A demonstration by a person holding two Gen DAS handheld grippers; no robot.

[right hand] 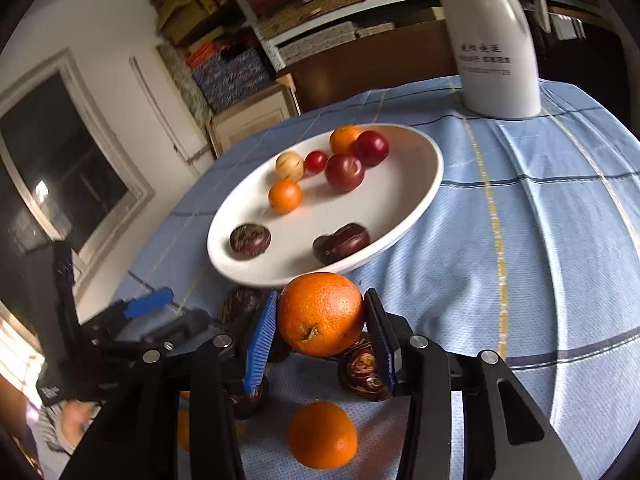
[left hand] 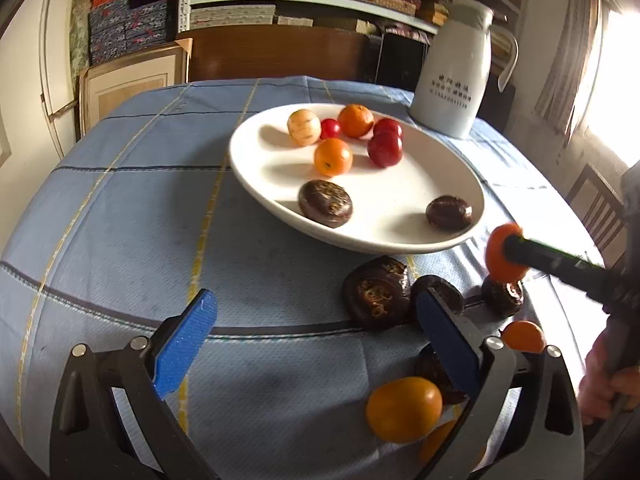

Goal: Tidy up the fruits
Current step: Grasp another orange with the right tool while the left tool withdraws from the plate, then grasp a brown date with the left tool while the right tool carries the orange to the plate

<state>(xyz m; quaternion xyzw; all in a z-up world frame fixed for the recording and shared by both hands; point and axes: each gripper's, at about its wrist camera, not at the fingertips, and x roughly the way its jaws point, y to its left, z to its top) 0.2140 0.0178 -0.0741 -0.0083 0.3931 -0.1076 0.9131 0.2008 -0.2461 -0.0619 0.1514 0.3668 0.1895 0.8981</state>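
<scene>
A white plate [left hand: 256,168] on the blue tablecloth holds orange, red, pale and dark brown fruits; it also shows in the right wrist view [right hand: 404,208]. My right gripper [right hand: 320,316] is shut on an orange [right hand: 320,314], held just above the table near the plate's front rim; the orange also shows in the left wrist view [left hand: 505,254]. My left gripper [left hand: 316,332] is open and empty, low over the cloth. Several dark brown fruits [left hand: 376,292] and orange fruits [left hand: 404,408] lie on the cloth by its right finger.
A white jug [left hand: 456,76] stands behind the plate at the table's far right, also in the right wrist view [right hand: 496,40]. Another orange [right hand: 322,434] lies below the right gripper. Shelves and boxes stand behind the table.
</scene>
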